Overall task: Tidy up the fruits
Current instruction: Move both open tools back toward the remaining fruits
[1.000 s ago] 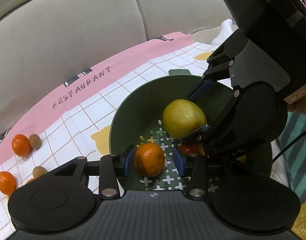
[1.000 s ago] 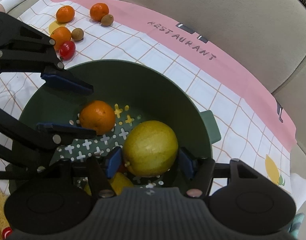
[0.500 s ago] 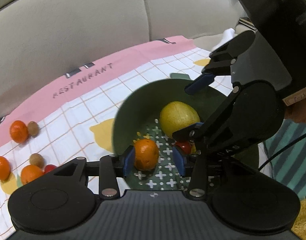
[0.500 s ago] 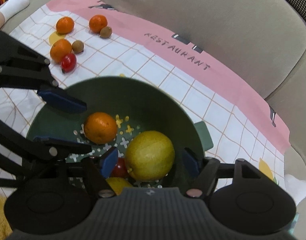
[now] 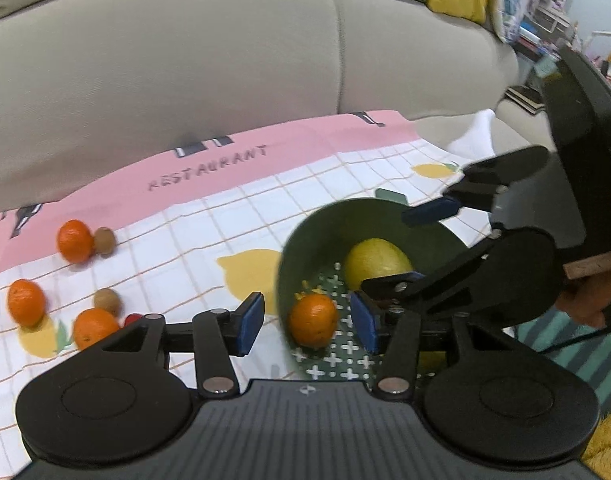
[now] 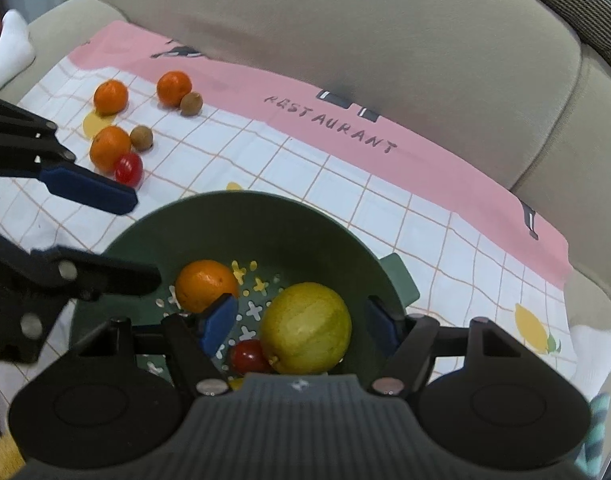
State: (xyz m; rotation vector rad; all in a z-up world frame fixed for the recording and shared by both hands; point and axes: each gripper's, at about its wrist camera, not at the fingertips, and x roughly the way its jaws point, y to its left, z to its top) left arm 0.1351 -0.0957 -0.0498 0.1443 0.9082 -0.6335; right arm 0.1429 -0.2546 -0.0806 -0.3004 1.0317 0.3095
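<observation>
A dark green colander bowl [image 6: 305,220] [image 5: 289,264] sits on the checked cloth. In it lie an orange [image 6: 205,285] [image 5: 312,319], a large yellow-green citrus [image 6: 306,328] [image 5: 377,264] and a red cherry tomato [image 6: 247,356]. My left gripper [image 5: 307,323] is open and empty above the bowl's near rim, its fingers wide of the orange. My right gripper [image 6: 301,326] is open and empty above the bowl, its pads clear of the yellow citrus. Each gripper shows in the other's view.
On the cloth [image 6: 345,208] left of the bowl lie three oranges [image 6: 110,148] [image 6: 111,97] [image 6: 174,88], two brown kiwis [image 6: 141,137] [image 6: 191,104] and a red tomato [image 6: 128,168]. A beige sofa back [image 5: 225,48] rises behind the cloth.
Both grippers opened, let go of the orange and the yellow citrus in the bowl, and drew up and back. The left one swung leftwards, showing more loose fruit.
</observation>
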